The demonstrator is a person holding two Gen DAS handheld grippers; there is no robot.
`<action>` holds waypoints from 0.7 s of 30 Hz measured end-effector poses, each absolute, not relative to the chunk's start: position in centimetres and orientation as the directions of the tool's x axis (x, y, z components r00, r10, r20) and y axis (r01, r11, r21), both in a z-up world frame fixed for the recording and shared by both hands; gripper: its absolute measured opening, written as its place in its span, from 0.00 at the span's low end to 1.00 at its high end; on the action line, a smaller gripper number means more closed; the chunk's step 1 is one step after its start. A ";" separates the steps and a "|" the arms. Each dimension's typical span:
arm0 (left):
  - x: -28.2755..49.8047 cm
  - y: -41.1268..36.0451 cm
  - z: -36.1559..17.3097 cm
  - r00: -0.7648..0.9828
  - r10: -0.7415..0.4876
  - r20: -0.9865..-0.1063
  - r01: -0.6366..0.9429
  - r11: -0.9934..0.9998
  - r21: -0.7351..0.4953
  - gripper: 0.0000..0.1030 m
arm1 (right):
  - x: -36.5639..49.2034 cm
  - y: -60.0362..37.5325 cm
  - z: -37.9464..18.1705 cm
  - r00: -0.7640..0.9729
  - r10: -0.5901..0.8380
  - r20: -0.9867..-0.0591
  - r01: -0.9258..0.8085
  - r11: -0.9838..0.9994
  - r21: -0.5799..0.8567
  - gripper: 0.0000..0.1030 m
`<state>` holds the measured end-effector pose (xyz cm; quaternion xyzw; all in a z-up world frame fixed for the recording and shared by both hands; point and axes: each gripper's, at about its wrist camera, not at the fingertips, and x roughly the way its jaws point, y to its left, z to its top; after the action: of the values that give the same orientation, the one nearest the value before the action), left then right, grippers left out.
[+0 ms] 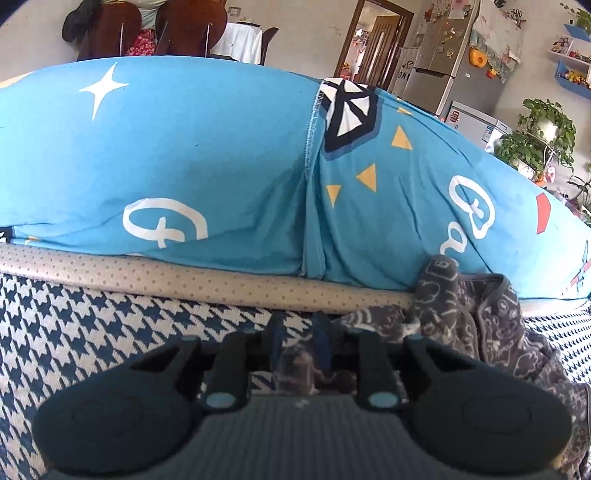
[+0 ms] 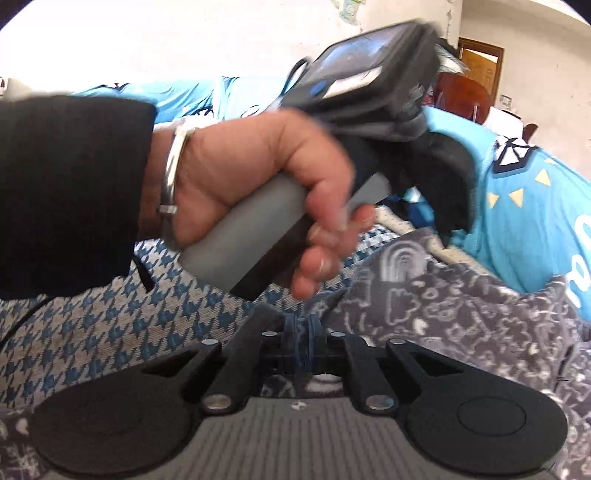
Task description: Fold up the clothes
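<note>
- Grey patterned garment: crumpled on the houndstooth cover, close against the blue printed cushion, one fold rising up against the cushion's lower edge.
- Left gripper: fingers nearly together, clamped on a thin edge of the grey fabric, seen bunched between the blue pads.
- Right gripper: fingers pressed together, low over the cover at the garment's near edge; cannot tell whether any cloth is pinched between them.
- Left hand, seen from the right wrist camera: wrapped round the grey handle of the other tool, bangle at the wrist, dark sleeve above it; somewhat blurred.
- Beyond the cushion, in the left wrist view: fridge, wooden door, potted plants, brown chairs.
</note>
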<state>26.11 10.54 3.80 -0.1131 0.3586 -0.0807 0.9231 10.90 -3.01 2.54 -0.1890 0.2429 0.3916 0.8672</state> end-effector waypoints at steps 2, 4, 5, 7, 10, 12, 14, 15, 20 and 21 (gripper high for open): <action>26.1 10.6 3.7 0.738 -0.214 -0.640 0.058 0.965 -0.256 0.19 | 11.4 -3.7 3.1 0.588 0.576 -0.568 -0.748 0.655 -0.109 0.08; 26.2 10.9 3.3 0.740 -0.178 -0.648 0.028 0.971 -0.236 0.19 | 12.2 -4.4 3.7 0.611 0.555 -0.565 -0.710 0.699 -0.081 0.08; 26.2 11.1 3.1 0.741 -0.159 -0.653 0.010 0.974 -0.225 0.19 | 12.5 -4.8 3.8 0.624 0.542 -0.563 -0.691 0.719 -0.075 0.08; 26.3 11.6 2.6 0.737 -0.126 -0.663 -0.022 0.977 -0.211 0.19 | 13.1 -5.7 3.9 0.646 0.511 -0.566 -0.655 0.753 -0.067 0.09; 26.4 12.3 1.8 0.730 -0.105 -0.676 -0.059 0.975 -0.215 0.19 | 14.3 -6.9 4.0 0.683 0.434 -0.588 -0.571 0.819 -0.060 0.11; 26.1 12.4 1.7 0.734 -0.094 -0.673 -0.067 0.976 -0.209 0.19 | 15.3 -8.1 3.7 0.698 0.356 -0.621 -0.491 0.869 -0.054 0.13; 25.7 12.3 1.9 0.737 -0.081 -0.671 -0.073 0.977 -0.198 0.21 | 15.8 -9.5 3.5 0.697 0.282 -0.659 -0.391 0.920 -0.021 0.16; 25.4 12.1 2.0 0.739 -0.073 -0.670 -0.073 0.980 -0.187 0.24 | 15.9 -10.3 3.5 0.693 0.248 -0.677 -0.339 0.941 -0.002 0.16; 23.0 11.8 3.8 0.756 -0.048 -0.653 -0.058 0.988 -0.140 0.33 | 14.8 -14.5 5.3 0.690 0.192 -0.698 -0.143 0.981 0.128 0.19; 22.4 11.9 4.2 0.761 -0.046 -0.647 -0.065 0.987 -0.147 0.34 | 14.2 -15.1 5.8 0.701 0.186 -0.689 -0.122 0.982 0.141 0.21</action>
<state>22.41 11.92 4.19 -0.0802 0.3459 0.0049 0.9348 14.17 -15.10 5.81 0.0423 0.3777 0.0838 0.9212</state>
